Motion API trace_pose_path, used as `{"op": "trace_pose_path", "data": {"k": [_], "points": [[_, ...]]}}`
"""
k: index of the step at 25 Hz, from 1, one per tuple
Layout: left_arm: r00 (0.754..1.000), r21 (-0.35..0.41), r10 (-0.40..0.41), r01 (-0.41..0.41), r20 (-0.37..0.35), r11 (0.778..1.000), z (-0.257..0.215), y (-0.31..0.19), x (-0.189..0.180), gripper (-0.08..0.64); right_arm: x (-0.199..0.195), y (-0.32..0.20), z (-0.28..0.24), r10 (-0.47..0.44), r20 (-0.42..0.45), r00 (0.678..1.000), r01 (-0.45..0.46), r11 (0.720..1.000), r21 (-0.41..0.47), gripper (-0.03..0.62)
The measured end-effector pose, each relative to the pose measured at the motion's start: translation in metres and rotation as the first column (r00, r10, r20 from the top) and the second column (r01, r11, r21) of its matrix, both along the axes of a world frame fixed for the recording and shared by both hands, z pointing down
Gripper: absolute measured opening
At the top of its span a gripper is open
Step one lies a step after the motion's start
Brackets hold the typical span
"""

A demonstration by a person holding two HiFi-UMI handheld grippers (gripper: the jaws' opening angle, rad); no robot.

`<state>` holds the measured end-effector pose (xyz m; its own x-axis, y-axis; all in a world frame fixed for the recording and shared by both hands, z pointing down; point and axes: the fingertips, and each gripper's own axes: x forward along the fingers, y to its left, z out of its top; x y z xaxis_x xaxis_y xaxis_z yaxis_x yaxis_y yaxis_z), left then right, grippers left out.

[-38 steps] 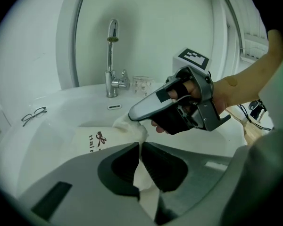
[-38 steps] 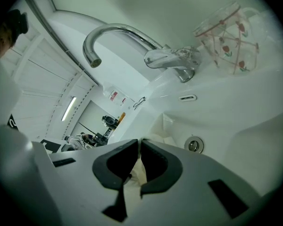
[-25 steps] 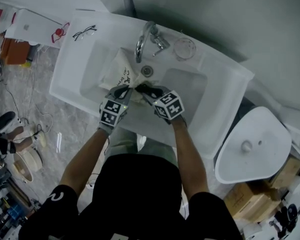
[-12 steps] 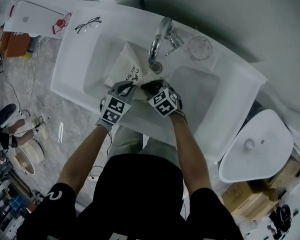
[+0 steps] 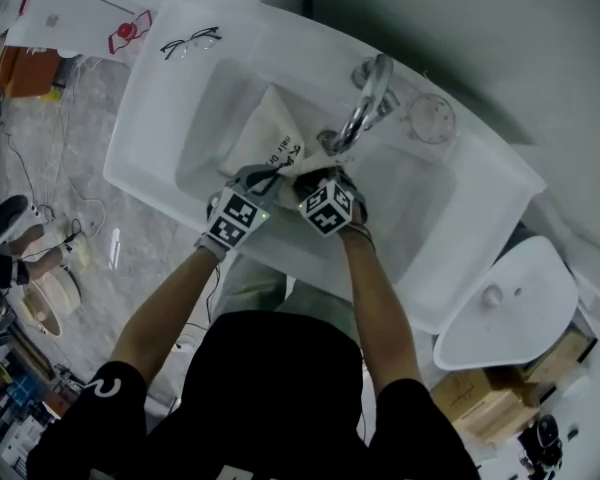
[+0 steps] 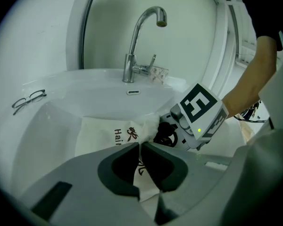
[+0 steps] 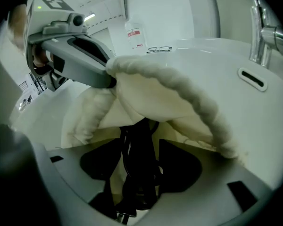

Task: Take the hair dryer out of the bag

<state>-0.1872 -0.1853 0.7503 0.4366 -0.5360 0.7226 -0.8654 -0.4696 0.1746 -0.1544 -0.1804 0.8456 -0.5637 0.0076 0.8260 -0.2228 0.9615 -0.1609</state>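
One bag (image 5: 270, 140) in the sink (image 5: 155, 93) holds black cord (image 7: 137, 159).

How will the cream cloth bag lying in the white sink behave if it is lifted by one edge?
Probably floppy: the cream cloth bag wrinkles and folds where the left gripper pinches its edge. It would likely sag under its contents; a black coiled cord shows at its mouth between the right gripper's opening jaws.
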Motion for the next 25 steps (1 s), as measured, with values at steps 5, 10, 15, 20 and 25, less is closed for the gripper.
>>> {"op": "trace_pose_path", "data": {"k": [5, 10, 15, 20, 25], "points": [[1.0, -0.026, 0.004, -0.005, -0.023, 1.0, 0.015, -0.003, -0.007, 0.02, -0.005, 0.0, 0.016, -0.049, -0.052, 0.997, 0.049, 0.999, 0.0, 0.249], [0.999, -0.027, 0.012, -0.013, -0.036, 1.0, 0.018, -0.004, -0.011, 0.021, -0.007, 0.002, 0.026, -0.102, -0.098, 0.99, 0.104, 0.994, 0.014, 0.224], [0.999, -0.023, -0.005, 0.004, -0.041, 1.0, 0.014, -0.004, -0.01, 0.02, -0.008, 0.009, 0.018, -0.103, -0.107, 0.989, 0.1, 0.994, -0.031, 0.199], [1.0, -0.013, -0.004, 0.004, -0.02, 1.0, 0.007, -0.005, -0.004, 0.02, 0.001, 0.014, 0.004, -0.086, -0.117, 0.989, 0.081, 0.995, -0.049, 0.199], [1.0, -0.008, 0.006, -0.006, -0.001, 1.0, 0.001, -0.007, 0.006, 0.02, 0.035, 0.019, -0.012, -0.064, -0.135, 0.989, 0.057, 0.997, -0.051, 0.201]]}}
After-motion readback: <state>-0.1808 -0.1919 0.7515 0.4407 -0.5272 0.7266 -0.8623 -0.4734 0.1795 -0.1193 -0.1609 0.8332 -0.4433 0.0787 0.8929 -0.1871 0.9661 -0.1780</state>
